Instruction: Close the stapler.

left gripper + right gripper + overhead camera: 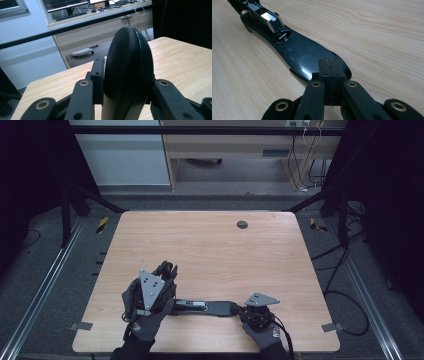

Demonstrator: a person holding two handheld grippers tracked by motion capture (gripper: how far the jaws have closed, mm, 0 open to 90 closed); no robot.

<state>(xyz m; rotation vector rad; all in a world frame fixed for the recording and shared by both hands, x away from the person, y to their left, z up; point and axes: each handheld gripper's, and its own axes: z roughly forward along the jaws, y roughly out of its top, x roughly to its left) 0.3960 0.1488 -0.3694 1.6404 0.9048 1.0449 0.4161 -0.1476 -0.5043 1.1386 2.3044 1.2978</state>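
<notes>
Two claws are at work on my feed, both near the front edge of the desk [210, 245]. A long black object [207, 307] lies flat between them, running left to right (I cannot say what it is; it has a glossy paddle-shaped end and a small shiny metal fitting [268, 17] along its length).

My right claw [245, 312] sits at the object's right end. From the right gripper view its jaws are clenched together, pads meeting, over the rounded tip of the black object [304, 53]. Whether they pinch the rim or merely rest on it I cannot tell, since the jaws themselves cover the contact.

My left claw [167, 270] is harder to read. In the high view the gloved hand and the grey plate cover most of it. In the left gripper view a black, lens-shaped piece [128, 67] stands upright between the jaws and blocks the middle of the frame; the jaws grasp it from both sides. Its lower part is cut off at the picture's bottom edge, so how it joins the long object stays unclear.

Beyond the desk, a dark bar [75, 27] crosses the background.
</notes>
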